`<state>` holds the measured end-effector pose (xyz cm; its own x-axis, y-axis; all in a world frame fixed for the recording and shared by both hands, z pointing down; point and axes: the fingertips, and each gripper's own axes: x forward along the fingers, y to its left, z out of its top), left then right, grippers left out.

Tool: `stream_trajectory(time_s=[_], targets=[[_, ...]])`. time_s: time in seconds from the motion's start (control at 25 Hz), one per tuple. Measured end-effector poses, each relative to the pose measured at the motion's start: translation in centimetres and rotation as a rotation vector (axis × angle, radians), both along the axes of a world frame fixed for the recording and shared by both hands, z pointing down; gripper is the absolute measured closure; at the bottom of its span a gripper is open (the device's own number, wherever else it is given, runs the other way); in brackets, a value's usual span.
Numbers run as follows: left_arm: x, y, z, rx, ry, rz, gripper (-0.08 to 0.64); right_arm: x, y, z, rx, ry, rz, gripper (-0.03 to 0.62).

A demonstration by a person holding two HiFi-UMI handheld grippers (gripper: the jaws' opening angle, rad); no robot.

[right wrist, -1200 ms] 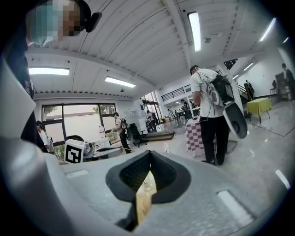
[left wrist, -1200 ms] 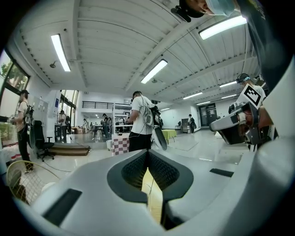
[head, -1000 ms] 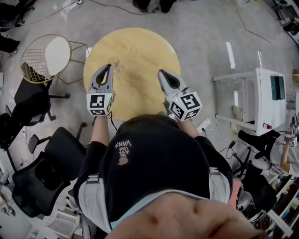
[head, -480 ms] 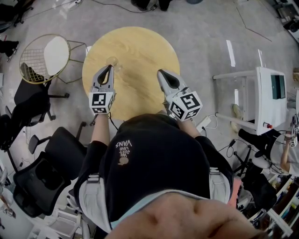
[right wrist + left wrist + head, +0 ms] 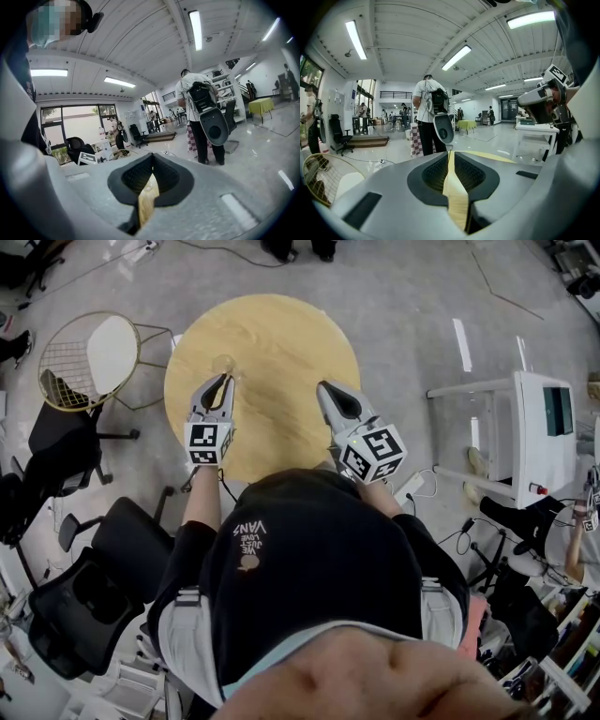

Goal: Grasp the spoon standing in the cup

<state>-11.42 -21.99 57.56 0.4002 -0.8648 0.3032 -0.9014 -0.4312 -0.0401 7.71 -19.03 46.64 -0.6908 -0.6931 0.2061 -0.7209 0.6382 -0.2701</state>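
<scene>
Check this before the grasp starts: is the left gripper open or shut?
Shut. The left gripper has its jaws meeting at the tips in its own view; only a sliver of yellow table shows between them, nothing held.

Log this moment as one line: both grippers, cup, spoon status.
left gripper: shut, empty, tip beside cup | right gripper: shut, empty, over table | spoon: not made out, not grasped

The left gripper [image 5: 223,381] sits a little farther right over the round table [image 5: 281,334] than a second ago. Its marker cube [image 5: 212,443] has swung in toward the person's body and shows smaller. Its tips now point more squarely at the clear cup [image 5: 225,362], and the bystander's shoes [image 5: 277,248] at the top edge have slipped further out of frame.
</scene>
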Motion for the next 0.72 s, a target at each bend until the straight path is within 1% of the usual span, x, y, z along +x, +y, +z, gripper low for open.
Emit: stream_trajectory(time_s=[0.08, 0.16, 0.44, 0.56, 0.72], targets=[[0.0, -0.1, 0.2, -0.004, -0.001, 0.006, 0.503, -0.1, 0.2, 0.0, 0.0, 0.002, 0.004, 0.595], [0.1, -0.3, 0.4, -0.014, 0.002, 0.01, 0.466, 0.0, 0.3, -0.1, 0.001, 0.005, 0.007, 0.595], [0.4, -1.4, 1.3, -0.042, 0.0, 0.016, 0.466, 1.0, 0.2, 0.1, -0.005, 0.01, 0.033, 0.595], [0.4, -1.9, 1.8, -0.054, -0.014, 0.014, 0.468, 1.3, 0.2, 0.2, -0.006, 0.013, 0.043, 0.595], [0.5, -2.1, 2.2, -0.064, -0.032, 0.018, 0.49, 1.6, 0.2, 0.4, -0.01, 0.014, 0.054, 0.595]])
